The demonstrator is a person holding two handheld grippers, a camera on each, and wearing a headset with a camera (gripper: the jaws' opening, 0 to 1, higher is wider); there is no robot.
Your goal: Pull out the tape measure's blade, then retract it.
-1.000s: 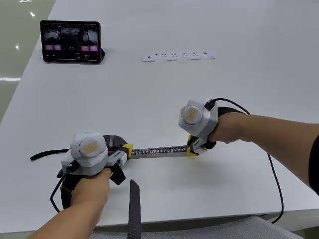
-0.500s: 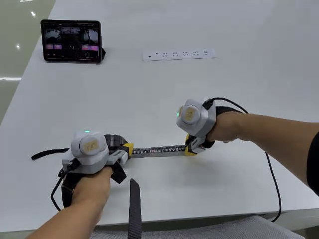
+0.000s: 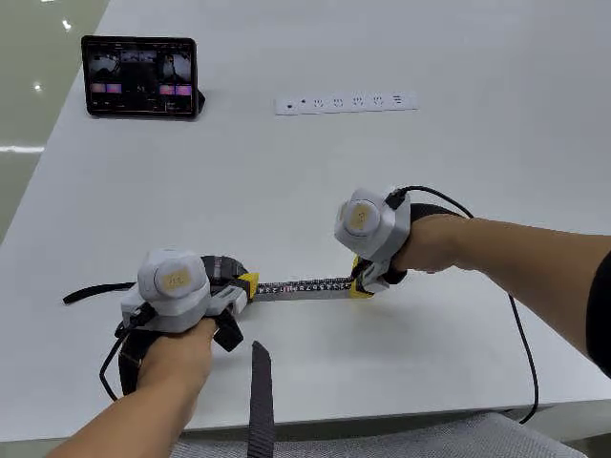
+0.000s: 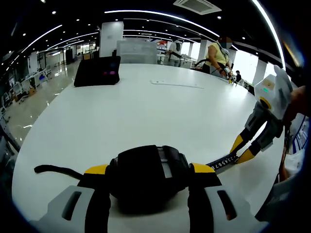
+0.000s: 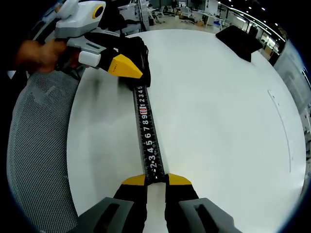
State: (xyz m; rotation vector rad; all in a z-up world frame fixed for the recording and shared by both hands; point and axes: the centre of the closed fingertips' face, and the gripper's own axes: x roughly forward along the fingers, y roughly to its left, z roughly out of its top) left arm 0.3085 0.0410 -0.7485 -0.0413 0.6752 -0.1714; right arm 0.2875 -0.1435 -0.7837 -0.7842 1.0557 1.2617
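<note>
The left hand-held gripper (image 3: 237, 307) clamped the black tape measure case (image 4: 146, 167) on the tabletop (image 3: 286, 191), while the right hand-held gripper (image 5: 156, 180) pinched the tip of the blade (image 5: 147, 136), which lay flat and straight between them.

Your desk (image 3: 477, 143) is a broad white one, matte and evenly lit. Past its left edge you see a glossy pale-green floor (image 3: 33, 105) throwing back spots of light. At its near edge sits a grey mesh chair (image 5: 36, 145). Beyond the far edge, the left gripper view gives you an open hall: long light strips (image 4: 160, 13) on a dark ceiling, a vent (image 4: 197, 6), and a bright patch (image 4: 250, 63) to the right that may be a window.
</note>
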